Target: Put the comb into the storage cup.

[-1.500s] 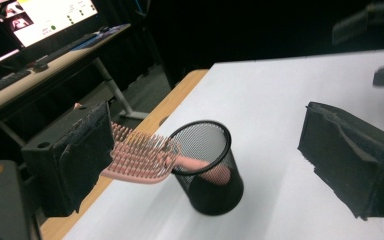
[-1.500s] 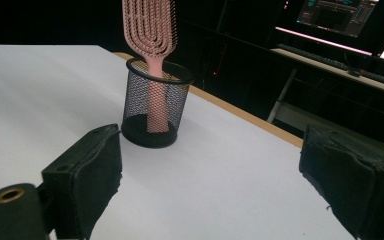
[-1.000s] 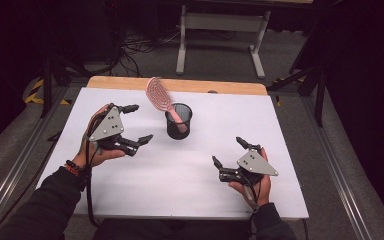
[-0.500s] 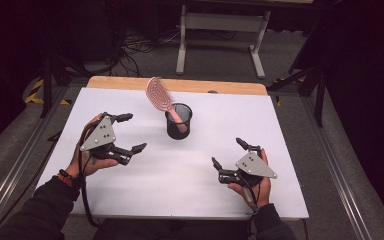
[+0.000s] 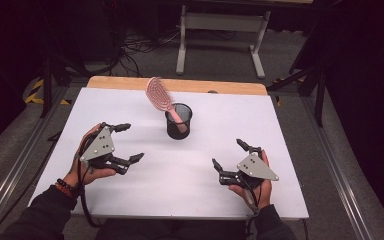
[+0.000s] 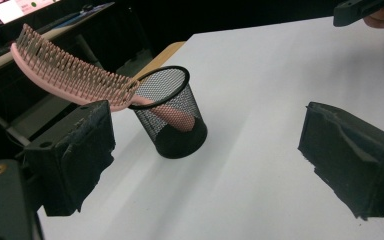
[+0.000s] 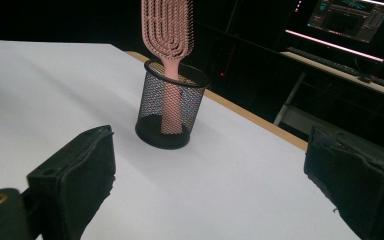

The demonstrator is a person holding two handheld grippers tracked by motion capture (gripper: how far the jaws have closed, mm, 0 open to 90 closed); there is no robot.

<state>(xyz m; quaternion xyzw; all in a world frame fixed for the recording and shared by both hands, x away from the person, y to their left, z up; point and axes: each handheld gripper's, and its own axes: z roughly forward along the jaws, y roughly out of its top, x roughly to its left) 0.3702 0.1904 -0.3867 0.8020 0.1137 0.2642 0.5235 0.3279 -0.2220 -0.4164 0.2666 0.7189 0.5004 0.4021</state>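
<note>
**Brush in the cup, both hand-held grippers spread and empty**

We see a pink hairbrush [image 5: 159, 95] standing handle-down in a black mesh cup [image 5: 179, 121] near the middle of the white bench [image 5: 290, 135], a little toward its far edge. The brush leans away from upright, its bristled head tilted out over the rim toward the far left, while its handle rests inside the cup against the mesh wall.

We find the left hand-held gripper [image 5: 125, 142] on the near left of the bench, well apart from the cup. Its jaws are spread wide with nothing between them, and in the left gripper view the cup [image 6: 172, 115] and the brush [image 6: 70, 75] sit beyond them.

We find the right hand-held gripper [image 5: 228, 154] on the near right, also well apart from the cup. Its jaws are likewise spread and hold nothing; in the right gripper view the cup [image 7: 171, 107] stands between and beyond them, with the brush [image 7: 169, 30] rising out of it.
</note>
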